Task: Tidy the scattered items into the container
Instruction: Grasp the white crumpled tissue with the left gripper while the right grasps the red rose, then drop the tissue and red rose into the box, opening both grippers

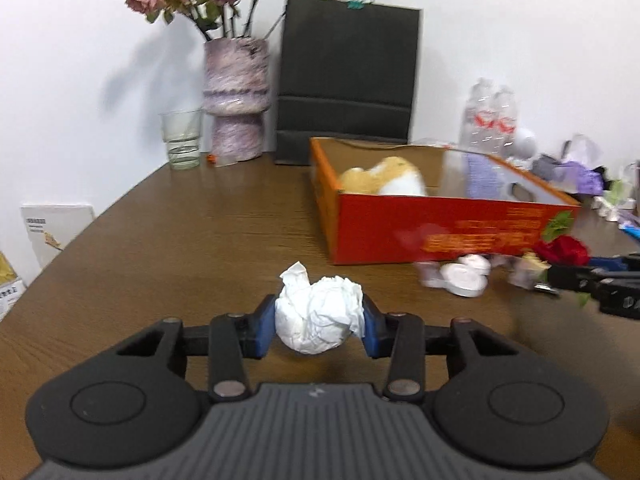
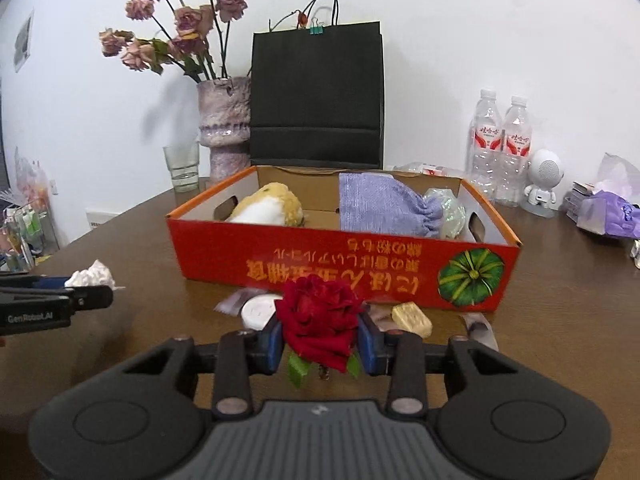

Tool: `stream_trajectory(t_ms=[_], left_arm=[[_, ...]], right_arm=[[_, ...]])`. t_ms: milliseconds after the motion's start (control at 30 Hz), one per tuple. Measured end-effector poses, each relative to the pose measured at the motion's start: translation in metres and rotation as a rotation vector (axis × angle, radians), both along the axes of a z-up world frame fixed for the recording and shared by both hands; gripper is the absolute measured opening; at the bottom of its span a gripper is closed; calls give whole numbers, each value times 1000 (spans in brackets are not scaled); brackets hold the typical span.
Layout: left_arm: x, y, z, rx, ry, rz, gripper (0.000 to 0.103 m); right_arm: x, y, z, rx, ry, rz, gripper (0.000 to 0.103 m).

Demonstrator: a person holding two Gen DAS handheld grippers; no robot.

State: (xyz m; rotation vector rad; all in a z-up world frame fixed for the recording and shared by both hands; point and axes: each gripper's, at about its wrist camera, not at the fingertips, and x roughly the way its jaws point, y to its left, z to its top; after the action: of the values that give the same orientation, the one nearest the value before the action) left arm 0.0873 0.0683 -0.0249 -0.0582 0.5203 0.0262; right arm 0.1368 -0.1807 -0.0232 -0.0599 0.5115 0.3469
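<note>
Left wrist view. The left gripper is closed on a crumpled white tissue, its blue pads pressing the wad from both sides above the wooden table. The red cardboard box stands ahead and to the right of the tissue, holding a tan-and-white plush toy. Before the box's near wall lie a white round lid and blurred small wrappers. Behind the box stand a black paper bag, a vase of dried roses and a glass.

Right wrist view. The right gripper is clamped on a red rose, the bloom squeezed between its blue pads just in front of the box. Inside the box lie the plush toy, a lavender cloth and a pale green wrapped item. Near the box's front wall rest the white lid and a beige biscuit-like block. Right of the box stand two water bottles and a white robot figurine. The left gripper with the tissue appears left of the box.
</note>
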Motion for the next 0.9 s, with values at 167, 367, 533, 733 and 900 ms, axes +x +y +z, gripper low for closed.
stream_trajectory(t_ms=[167, 367, 533, 733, 900], left_arm=[[-15, -22, 3, 4, -6, -59, 44], [-16, -37, 7, 5, -11, -90, 44], [-14, -46, 14, 11, -25, -104, 44], [5, -59, 34, 27, -67, -139, 44], [56, -71, 66, 8, -71, -185, 46]], right_arm=[[-24, -11, 2, -14, -5, 7, 36], [-35, -24, 7, 5, -17, -1, 36], [-35, -30, 8, 15, -12, -4, 36], [-19, -40, 21, 27, -35, -14, 36], [23, -49, 53, 13, -94, -34, 36]])
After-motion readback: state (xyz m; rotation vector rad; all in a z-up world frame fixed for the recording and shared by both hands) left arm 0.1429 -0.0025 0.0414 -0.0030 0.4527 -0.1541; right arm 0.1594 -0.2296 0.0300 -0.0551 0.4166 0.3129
